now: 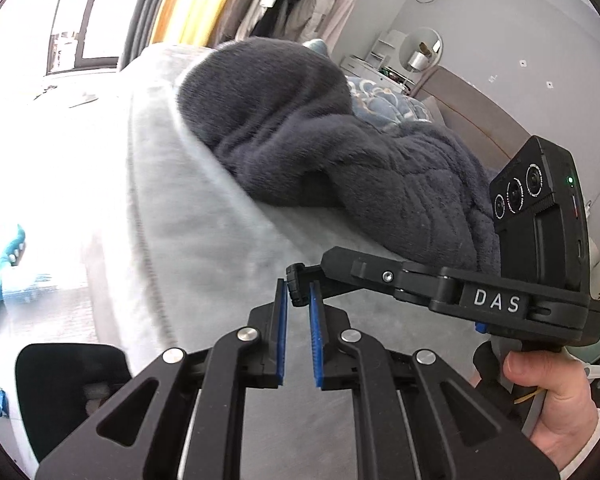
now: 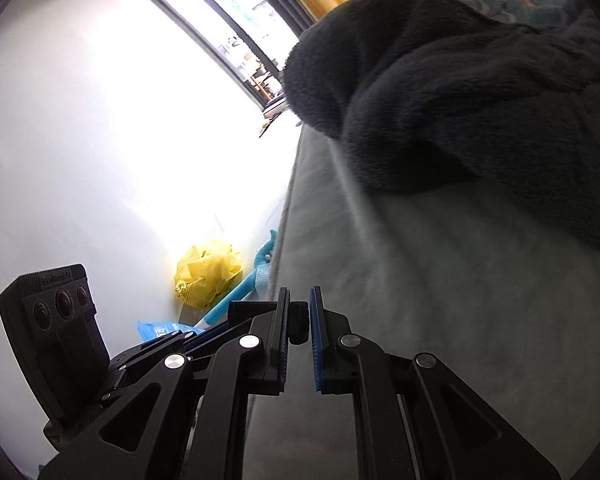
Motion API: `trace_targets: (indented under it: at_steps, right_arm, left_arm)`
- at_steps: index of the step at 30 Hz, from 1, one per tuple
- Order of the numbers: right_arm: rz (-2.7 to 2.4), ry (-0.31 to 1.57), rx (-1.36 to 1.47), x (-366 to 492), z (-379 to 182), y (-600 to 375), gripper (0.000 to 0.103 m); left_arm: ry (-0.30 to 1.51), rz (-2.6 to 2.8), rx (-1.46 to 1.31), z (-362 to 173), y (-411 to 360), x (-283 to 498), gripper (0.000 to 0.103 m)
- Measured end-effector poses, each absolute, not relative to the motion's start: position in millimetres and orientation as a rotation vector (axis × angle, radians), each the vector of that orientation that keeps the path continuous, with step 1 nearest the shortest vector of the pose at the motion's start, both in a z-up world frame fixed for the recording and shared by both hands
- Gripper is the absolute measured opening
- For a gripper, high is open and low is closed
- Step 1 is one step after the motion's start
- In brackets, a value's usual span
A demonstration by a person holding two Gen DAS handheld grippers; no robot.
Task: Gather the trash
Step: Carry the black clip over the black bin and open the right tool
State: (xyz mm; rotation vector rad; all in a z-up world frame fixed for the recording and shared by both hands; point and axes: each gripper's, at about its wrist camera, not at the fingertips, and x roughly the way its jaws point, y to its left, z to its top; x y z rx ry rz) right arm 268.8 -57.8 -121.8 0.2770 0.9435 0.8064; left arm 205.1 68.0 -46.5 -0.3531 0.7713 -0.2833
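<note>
Yellow bag (image 2: 208, 272) on floor beside bed (image 2: 420, 280), dark blanket (image 1: 320, 140) heaped above.

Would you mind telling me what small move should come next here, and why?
Probably swing the right hand-held gripper down toward the crumpled yellow bag on the floor beside the bed and open its jaws on the way. Both it and the left hand-held gripper look shut and empty, their tips close together above the bed's edge, and no trash shows on the bed itself.
</note>
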Motion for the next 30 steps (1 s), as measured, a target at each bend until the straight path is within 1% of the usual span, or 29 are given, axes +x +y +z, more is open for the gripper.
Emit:
trace_targets:
  at_steps: [15,26,30]
  right_arm:
    - [0.911,0.988,0.198,265.2,-142.2,38.2,0.009]
    - [0.993,1.120,0.190,253.5,-178.1,103.3,0.009]
    - [0.978,1.152,0.165,246.9,-187.8,120.3,0.012]
  left_arm:
    - [0.782,-0.170,-0.346,-49.0,143.9,180.2,0.011]
    - [0.858,-0.109,-0.324,-66.9,190.3,156.0,0.011]
    - [0.892,-0.101,-0.321,-76.3,204.1,149.7,0.011]
